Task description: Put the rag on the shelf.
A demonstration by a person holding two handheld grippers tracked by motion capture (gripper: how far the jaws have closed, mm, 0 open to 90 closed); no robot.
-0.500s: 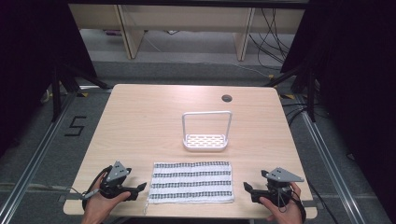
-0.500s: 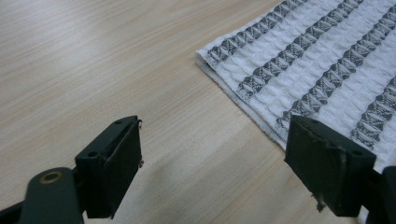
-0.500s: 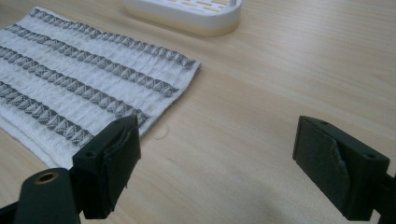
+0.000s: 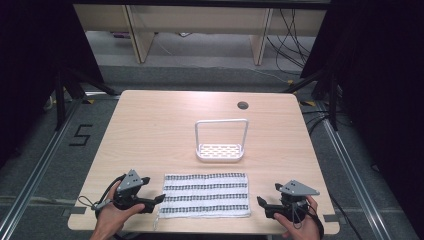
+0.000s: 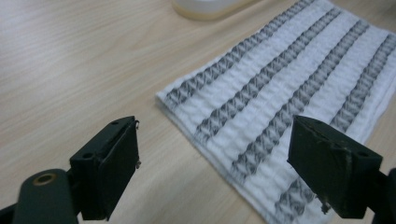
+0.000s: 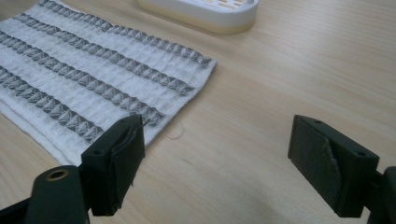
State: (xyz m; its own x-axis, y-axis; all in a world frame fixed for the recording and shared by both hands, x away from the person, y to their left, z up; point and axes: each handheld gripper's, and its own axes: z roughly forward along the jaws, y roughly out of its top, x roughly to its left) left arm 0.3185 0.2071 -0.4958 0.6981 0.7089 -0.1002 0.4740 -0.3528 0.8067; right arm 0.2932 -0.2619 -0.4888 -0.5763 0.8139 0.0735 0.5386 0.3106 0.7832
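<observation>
A white towel with dark grey stripes (image 4: 205, 195) lies flat near the table's front edge. My left gripper (image 4: 156, 200) rests just off the towel's left edge, open, with nothing between its jaws. In the left gripper view the towel (image 5: 289, 93) runs ahead and to the right of the left gripper (image 5: 215, 172), and its near corner lies between the jaws. My right gripper (image 4: 262, 206) stands open just off the towel's right edge. In the right gripper view the towel (image 6: 93, 79) sits ahead left of the right gripper (image 6: 219, 168), whose left jaw hangs over the towel's near corner.
A white perforated tray with a tall hoop handle (image 4: 221, 150) stands behind the towel at mid-table; its base shows as the tray (image 5: 205, 7) and the tray (image 6: 205, 11). A cable hole (image 4: 243, 105) sits far back. The wooden table (image 4: 150, 130) has bare room on both sides.
</observation>
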